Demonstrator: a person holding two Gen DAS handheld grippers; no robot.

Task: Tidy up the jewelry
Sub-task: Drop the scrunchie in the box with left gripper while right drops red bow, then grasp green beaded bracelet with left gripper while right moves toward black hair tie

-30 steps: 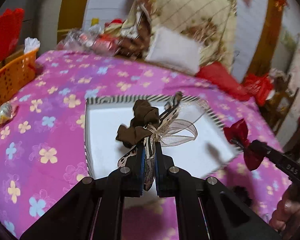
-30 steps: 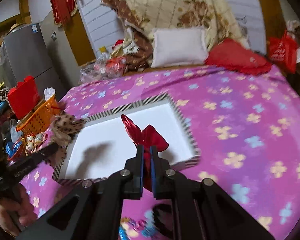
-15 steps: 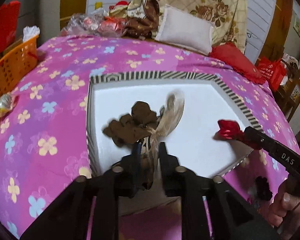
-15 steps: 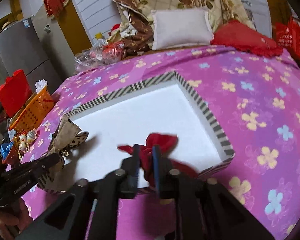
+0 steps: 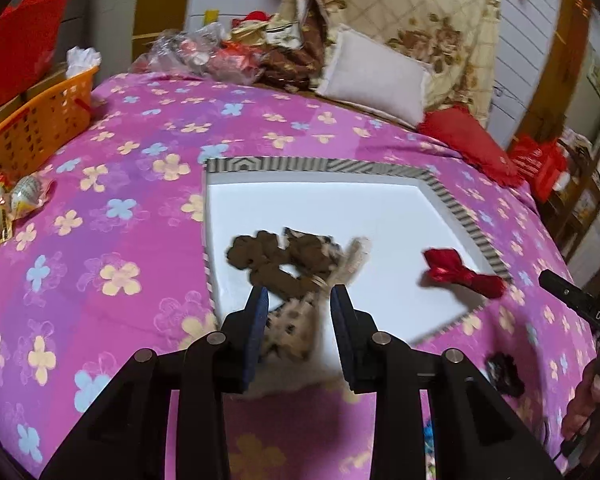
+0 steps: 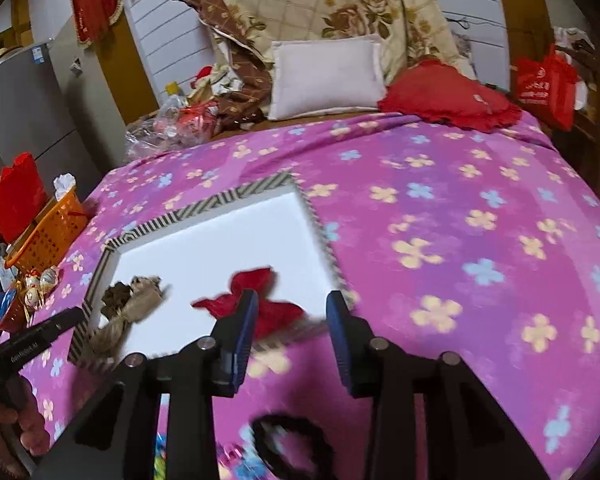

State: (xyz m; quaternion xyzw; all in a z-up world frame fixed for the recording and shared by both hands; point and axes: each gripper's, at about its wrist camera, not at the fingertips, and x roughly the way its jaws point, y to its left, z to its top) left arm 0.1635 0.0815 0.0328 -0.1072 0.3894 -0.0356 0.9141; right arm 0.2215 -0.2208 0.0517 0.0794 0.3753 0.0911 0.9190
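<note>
— What lay on the bed?

— One pink flowered bedspread (image 5: 140, 168) covered it, with one white pillow (image 6: 326, 74) and one red cushion (image 6: 448, 96) at the head. One orange basket (image 5: 32, 128) stood at the left edge.

— And the jewelry?

— One white tray (image 5: 320, 216) with a striped rim sat mid-bed. Two hair bows rested inside it: one brown leopard-print bow (image 5: 288, 268) near the front left, its tail draped over the rim, and one red bow (image 5: 460, 272) near the front right corner. One black scrunchie (image 6: 292, 440) lay on the spread outside the tray.

— The grippers?

— Two. The left gripper (image 5: 300, 312) hung with jaws spread over the brown bow's tail, gripping nothing. The right gripper (image 6: 292, 320) stood equally wide apart beside the red bow, also empty.
</note>
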